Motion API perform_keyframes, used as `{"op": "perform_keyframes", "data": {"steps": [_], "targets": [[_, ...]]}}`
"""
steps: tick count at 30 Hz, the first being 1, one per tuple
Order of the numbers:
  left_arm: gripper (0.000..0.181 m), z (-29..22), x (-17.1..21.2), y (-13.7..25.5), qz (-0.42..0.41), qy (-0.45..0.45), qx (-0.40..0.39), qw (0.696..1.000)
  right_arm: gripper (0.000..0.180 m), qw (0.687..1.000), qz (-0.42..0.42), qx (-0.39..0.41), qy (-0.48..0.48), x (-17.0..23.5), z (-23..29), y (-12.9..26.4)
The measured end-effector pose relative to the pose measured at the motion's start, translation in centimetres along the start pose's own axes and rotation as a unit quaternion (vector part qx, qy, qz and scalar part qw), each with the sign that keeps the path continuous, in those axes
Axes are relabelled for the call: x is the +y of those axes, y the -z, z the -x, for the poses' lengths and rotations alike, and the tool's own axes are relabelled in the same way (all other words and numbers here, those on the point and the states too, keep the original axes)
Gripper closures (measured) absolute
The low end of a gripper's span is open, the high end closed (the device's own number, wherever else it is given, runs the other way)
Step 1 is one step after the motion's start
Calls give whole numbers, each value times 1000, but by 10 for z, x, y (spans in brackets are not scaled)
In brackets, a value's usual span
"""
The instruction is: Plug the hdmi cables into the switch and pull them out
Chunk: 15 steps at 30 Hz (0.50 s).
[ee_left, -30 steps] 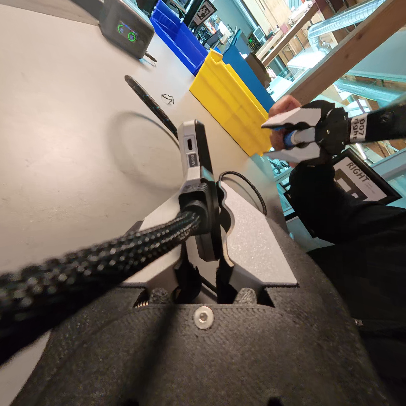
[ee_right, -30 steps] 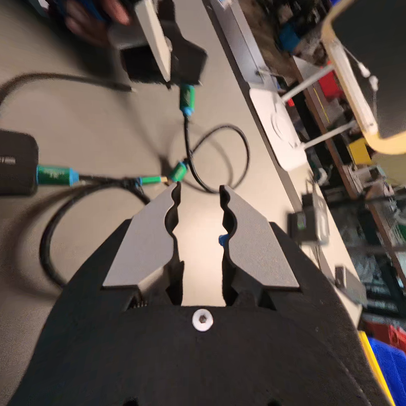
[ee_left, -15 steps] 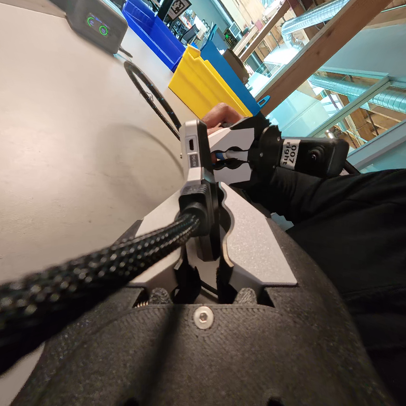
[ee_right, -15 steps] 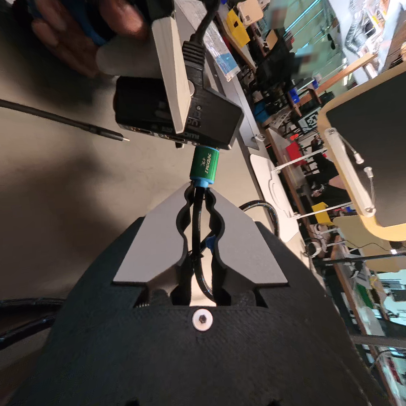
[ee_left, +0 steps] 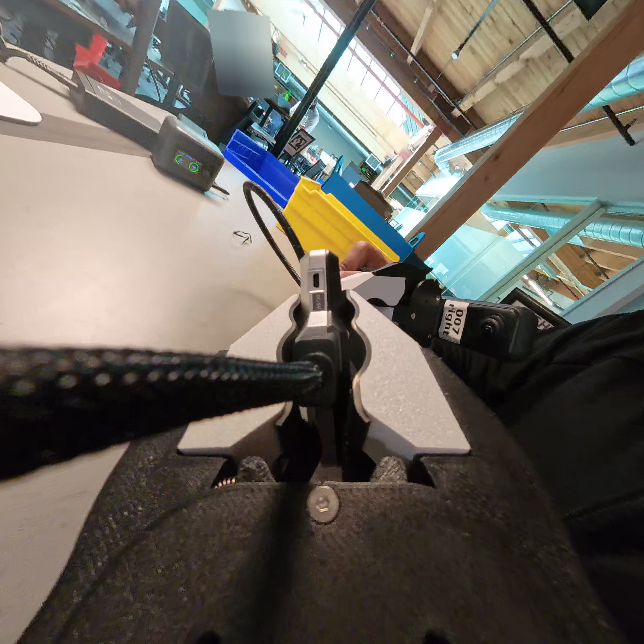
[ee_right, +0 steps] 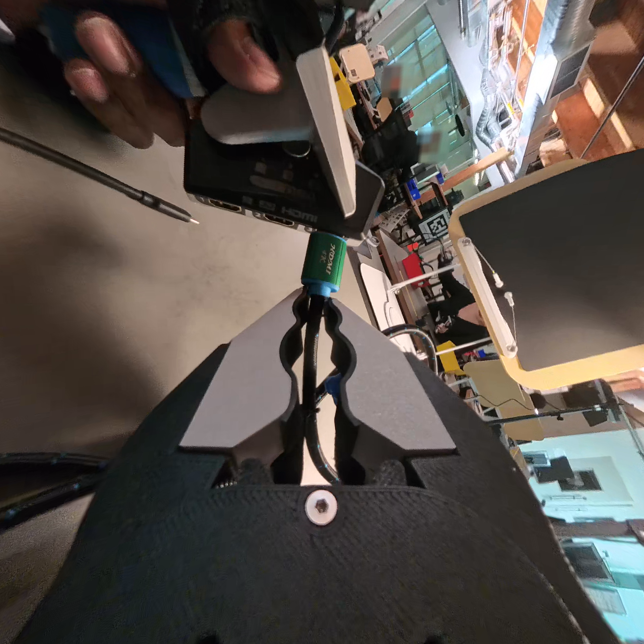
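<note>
My left gripper (ee_left: 322, 299) is shut on the black and silver HDMI switch (ee_left: 319, 278), held edge-up above the table. A thick black braided cable (ee_left: 139, 380) is plugged into its near side. In the right wrist view the switch (ee_right: 278, 195) hangs in front, clamped by the left gripper's fingers (ee_right: 327, 129), with two bare ports facing me. My right gripper (ee_right: 315, 299) is shut on the thin black cable (ee_right: 308, 348) just behind its green plug (ee_right: 324, 261), which sits in the switch's rightmost port. The right gripper (ee_left: 380, 292) also shows beyond the switch in the left wrist view.
A grey power bank (ee_left: 188, 163) with green lights stands far on the table. Blue (ee_left: 261, 163) and yellow (ee_left: 331, 219) bins line the table's far edge. A loose thin cable tip (ee_right: 167, 209) lies on the table left of the switch. A chair (ee_right: 557, 261) stands at right. Less than 4 cm separates the two grippers' tips. My right tips are roughly 30 centimetres from the grey power bank (ee_left: 188, 163).
My right gripper came up to the switch, closed on the green-plug cable behind the plug and stayed there. The left gripper tilted upward with the switch held throughout.
</note>
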<state>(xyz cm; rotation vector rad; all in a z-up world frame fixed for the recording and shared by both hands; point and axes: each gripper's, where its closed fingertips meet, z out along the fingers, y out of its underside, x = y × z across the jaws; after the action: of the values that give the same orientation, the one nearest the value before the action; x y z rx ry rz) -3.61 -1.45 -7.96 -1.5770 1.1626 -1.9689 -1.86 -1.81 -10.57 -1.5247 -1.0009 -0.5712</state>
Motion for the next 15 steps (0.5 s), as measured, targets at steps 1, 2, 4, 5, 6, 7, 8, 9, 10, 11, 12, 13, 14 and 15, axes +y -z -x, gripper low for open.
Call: {"op": "perform_keyframes", "data": {"steps": [1,2,4,5,6,7,8,9,10,11,12,13,14,15], "targets": [[156,-3,1,-1,0,-5,3,1000,169,1000,-6,-4,3,1,-1,3],[155,-5,2,-3,-1,-9,6,1000,172,1000,-9,-7,3,2,-2,5],[156,-5,2,-6,-7,-11,-1,1000,172,1000,-2,-8,3,4,-2,7],[156,-5,2,-7,-8,-11,-1,1000,172,1000,-3,-7,8,2,0,8],[156,-5,1,-6,-10,-8,2,1000,172,1000,-6,-6,14,1,1,9],[156,-5,1,-5,-12,-5,6,1000,172,1000,-9,-7,19,1,0,9],[156,-6,1,-6,-11,-4,8,1000,172,1000,-11,-9,19,3,-2,9],[155,-6,2,-7,-8,-5,9,1000,172,1000,-11,-13,9,4,-3,9],[155,-6,1,-7,-9,-4,9,1000,172,1000,-13,-15,-1,2,-1,9],[156,-4,0,-6,-10,5,12,1000,172,1000,-16,-17,0,0,2,9],[163,-4,-1,-4,-11,17,17,1000,172,1000,-21,-19,6,-2,3,9],[156,-4,-1,-3,-11,21,22,999,172,1000,-22,-19,11,-2,1,10],[156,-6,-1,-4,-10,17,23,1000,172,1000,-19,-20,9,0,0,10],[155,-6,0,-5,-10,11,22,1000,172,1000,-18,-20,3,-1,1,11]]}}
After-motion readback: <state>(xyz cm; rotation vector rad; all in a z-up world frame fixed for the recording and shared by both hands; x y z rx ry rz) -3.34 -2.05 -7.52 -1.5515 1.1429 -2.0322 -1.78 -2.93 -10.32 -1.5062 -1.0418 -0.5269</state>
